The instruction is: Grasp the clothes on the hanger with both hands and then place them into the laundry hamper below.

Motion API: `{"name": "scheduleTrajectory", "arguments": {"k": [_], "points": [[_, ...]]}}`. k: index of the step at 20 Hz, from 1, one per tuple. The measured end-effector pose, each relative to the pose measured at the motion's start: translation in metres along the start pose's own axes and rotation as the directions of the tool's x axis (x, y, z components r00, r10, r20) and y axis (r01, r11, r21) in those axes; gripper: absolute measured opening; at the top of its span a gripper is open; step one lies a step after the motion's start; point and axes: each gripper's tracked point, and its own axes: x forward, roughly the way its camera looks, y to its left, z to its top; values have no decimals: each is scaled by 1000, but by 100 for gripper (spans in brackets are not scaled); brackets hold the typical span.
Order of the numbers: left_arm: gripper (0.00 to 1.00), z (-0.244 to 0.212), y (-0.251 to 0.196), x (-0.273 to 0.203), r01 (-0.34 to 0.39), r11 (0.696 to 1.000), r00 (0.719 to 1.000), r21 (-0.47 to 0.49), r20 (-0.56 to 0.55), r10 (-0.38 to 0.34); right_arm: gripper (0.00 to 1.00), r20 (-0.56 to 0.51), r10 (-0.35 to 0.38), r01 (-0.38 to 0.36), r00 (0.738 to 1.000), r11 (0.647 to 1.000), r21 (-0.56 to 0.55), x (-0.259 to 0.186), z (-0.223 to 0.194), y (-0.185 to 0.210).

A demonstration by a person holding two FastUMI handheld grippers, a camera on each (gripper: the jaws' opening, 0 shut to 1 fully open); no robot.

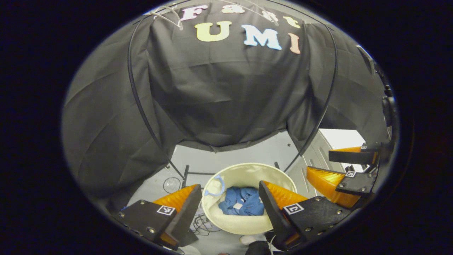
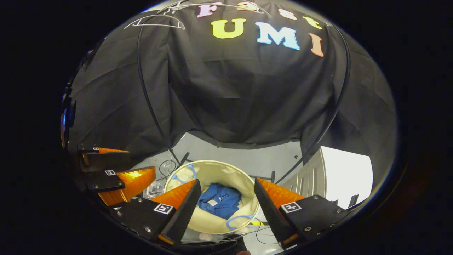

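Grey floor, cream hamper holding blue clothes. Left gripper and right gripper both spread wide, empty, above it.

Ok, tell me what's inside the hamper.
A crumpled blue garment lies at the bottom of the hamper, a small pale tag showing on it. Whatever is under the cloth is covered.
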Motion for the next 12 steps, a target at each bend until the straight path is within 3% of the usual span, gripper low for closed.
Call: {"name": "scheduleTrajectory", "arguments": {"k": [3, 5, 7, 10, 12], "points": [[94, 57, 6, -25, -13, 1000, 989, -21, 147, 16, 94, 101, -28, 28, 994, 1000, 6, -25, 37, -10], [100, 98, 10, -45, -27, 999, 968, -32, 248, 34, 94, 177, -44, 42, 983, 999, 12, -46, 68, -20], [88, 141, 13, -69, -46, 998, 936, -32, 349, 54, 94, 268, -62, 62, 961, 998, 7, -70, 100, -33], [100, 196, 9, -106, -65, 997, 878, -36, 473, 74, 92, 386, -85, 88, 919, 996, 10, -111, 138, -55], [100, 223, 2, -134, -70, 997, 841, -34, 535, 77, 94, 456, -103, 103, 884, 994, 25, -145, 158, -70]]}}
